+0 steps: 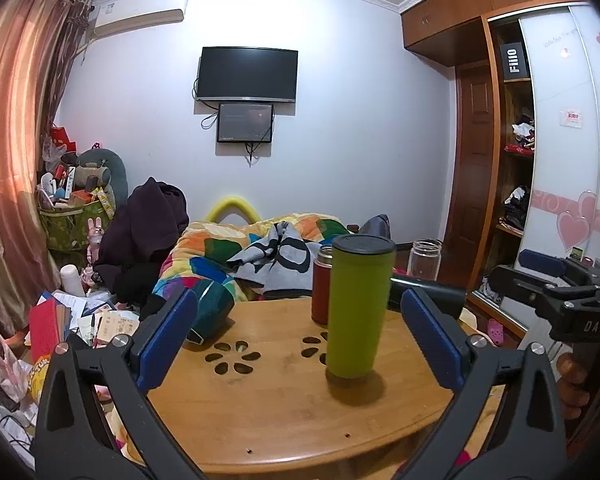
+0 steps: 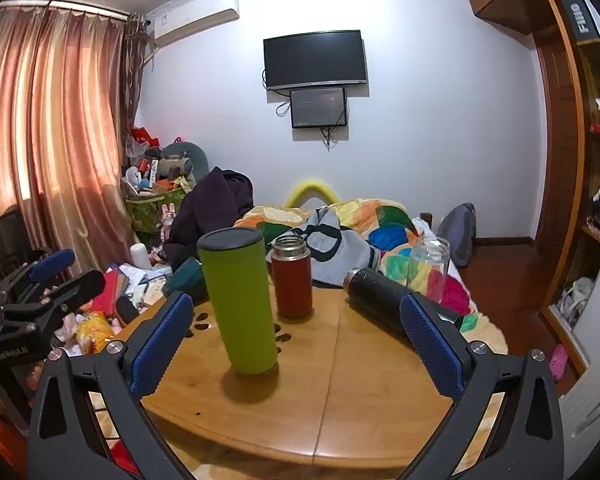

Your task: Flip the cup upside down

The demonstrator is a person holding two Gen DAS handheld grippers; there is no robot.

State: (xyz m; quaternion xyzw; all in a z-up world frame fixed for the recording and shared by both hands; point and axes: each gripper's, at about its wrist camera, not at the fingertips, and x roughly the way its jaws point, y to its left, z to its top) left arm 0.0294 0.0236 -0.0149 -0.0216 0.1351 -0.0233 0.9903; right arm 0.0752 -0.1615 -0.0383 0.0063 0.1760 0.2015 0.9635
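Observation:
A tall green cup (image 1: 358,312) with a dark lid end on top stands upright on the round wooden table (image 1: 260,412). In the right wrist view the green cup (image 2: 240,304) stands left of centre on the table (image 2: 360,392). My left gripper (image 1: 300,332) is open and empty, with the cup ahead between its blue pads (image 1: 162,340), nearer the right one. My right gripper (image 2: 296,336) is open and empty, the cup just ahead of its left pad (image 2: 160,344). Neither gripper touches the cup.
A red flask (image 2: 291,276) stands behind the green cup. A black bottle (image 2: 380,300) lies on its side at the right, with a clear glass jar (image 2: 428,264) behind it. A dark teal cup (image 1: 212,308) lies at the table's left edge. A cluttered bed lies beyond the table.

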